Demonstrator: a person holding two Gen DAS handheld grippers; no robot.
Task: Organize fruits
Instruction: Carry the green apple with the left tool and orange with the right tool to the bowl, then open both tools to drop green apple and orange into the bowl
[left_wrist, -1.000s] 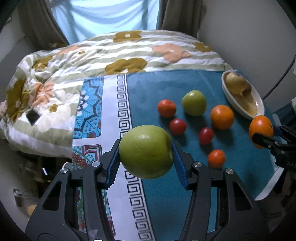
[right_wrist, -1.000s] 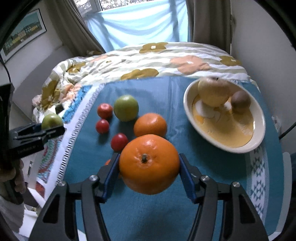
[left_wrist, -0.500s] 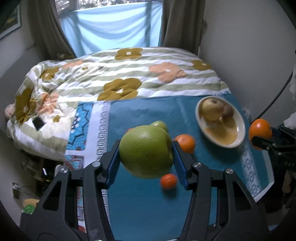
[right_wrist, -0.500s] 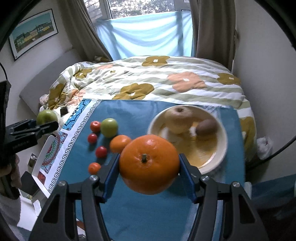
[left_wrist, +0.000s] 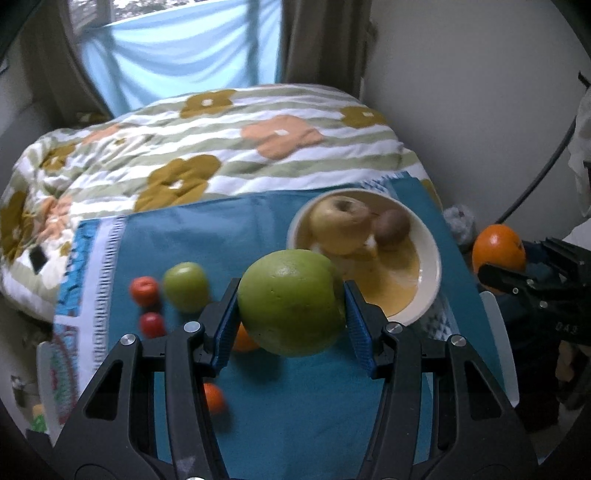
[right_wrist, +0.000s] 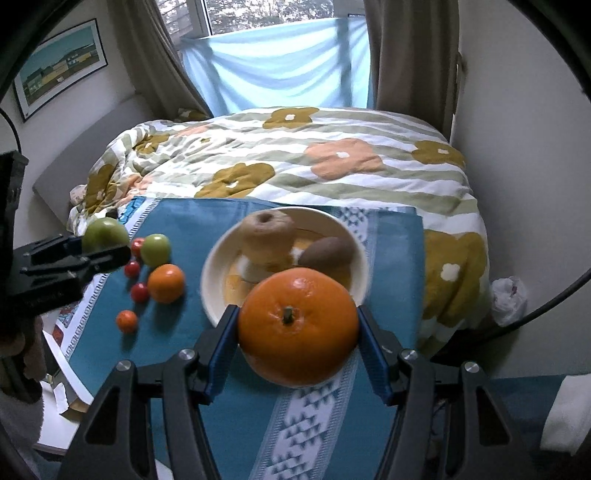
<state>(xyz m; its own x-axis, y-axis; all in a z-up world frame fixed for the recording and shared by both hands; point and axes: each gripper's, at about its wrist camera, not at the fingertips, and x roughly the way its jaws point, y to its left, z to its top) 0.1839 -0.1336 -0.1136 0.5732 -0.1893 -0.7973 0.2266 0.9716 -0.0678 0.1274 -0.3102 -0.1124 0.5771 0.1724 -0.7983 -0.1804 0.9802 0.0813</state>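
Both grippers have risen and swung toward the bowl since a second ago: from the left wrist view the cream ceramic bowl (left_wrist: 430, 273), which sat off at the right edge, now lies just ahead and slightly right of the tool, and from the right wrist view it has slid from the right side to almost straight in front. The left gripper (left_wrist: 291, 323) is clamped on a large green apple (left_wrist: 291, 301), its blue pads (left_wrist: 226, 325) pressing either flank, the fruit held up above the teal cloth (left_wrist: 303, 406) with its far edge overlapping the bowl's near rim in this view. The right gripper (right_wrist: 297, 349) is closed the same way around a big round orange (right_wrist: 297, 325), stem end facing the camera, and it hangs over the patterned white band of the cloth, just short of the bowl (right_wrist: 214, 280). Inside the bowl rest a yellowish-brown apple (right_wrist: 267, 236) and a small brown kiwi (right_wrist: 327, 251), touching each other. To the left of the bowl the loose fruit sits on the cloth where it was: a smaller green apple (right_wrist: 156, 249), a mid-sized orange (right_wrist: 166, 282), three small red tomatoes (right_wrist: 139, 291) and a tiny orange mandarin (right_wrist: 126, 319), grouped close together. Behind it all is a floral striped duvet (right_wrist: 295, 158) on the bed. From the left wrist view the orange (left_wrist: 498, 247) shows off to the right in the other tool, well apart from the green apple.
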